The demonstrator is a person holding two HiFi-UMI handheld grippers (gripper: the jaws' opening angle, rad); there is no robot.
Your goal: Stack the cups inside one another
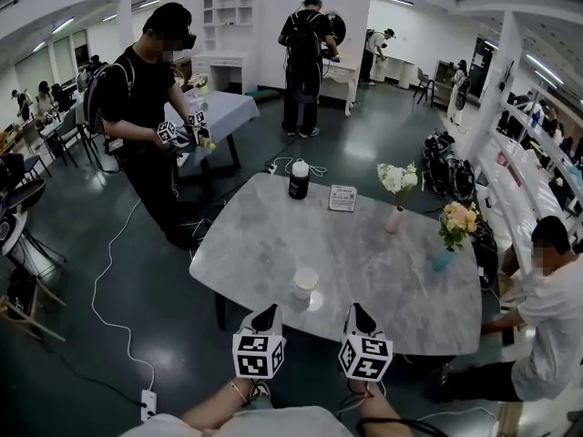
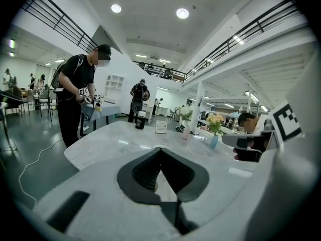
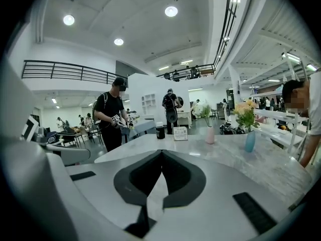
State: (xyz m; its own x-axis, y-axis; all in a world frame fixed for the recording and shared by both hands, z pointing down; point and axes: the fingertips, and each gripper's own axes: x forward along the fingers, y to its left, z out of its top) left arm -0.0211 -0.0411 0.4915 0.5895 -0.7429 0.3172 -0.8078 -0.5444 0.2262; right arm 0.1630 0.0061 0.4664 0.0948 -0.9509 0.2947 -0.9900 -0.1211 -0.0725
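A white cup [image 1: 305, 282] stands upright on the grey marble table [image 1: 264, 244], close to its near edge; I cannot tell whether it is a single cup or several nested. My left gripper [image 1: 266, 316] hangs just short of that edge, to the cup's left and below it in the head view. My right gripper [image 1: 357, 314] hangs level with it on the cup's right. Both are shut with nothing in them, jaw tips meeting in the left gripper view [image 2: 160, 149] and the right gripper view [image 3: 161, 151]. Neither gripper view shows the cup.
On the far half of the table stand a black bottle [image 1: 299, 178], a small card sign [image 1: 342, 198], a pink vase with white flowers [image 1: 395, 218] and a blue vase with yellow flowers [image 1: 444, 259]. A person [image 1: 547, 308] sits at the right end. Another person [image 1: 150, 116] stands far left.
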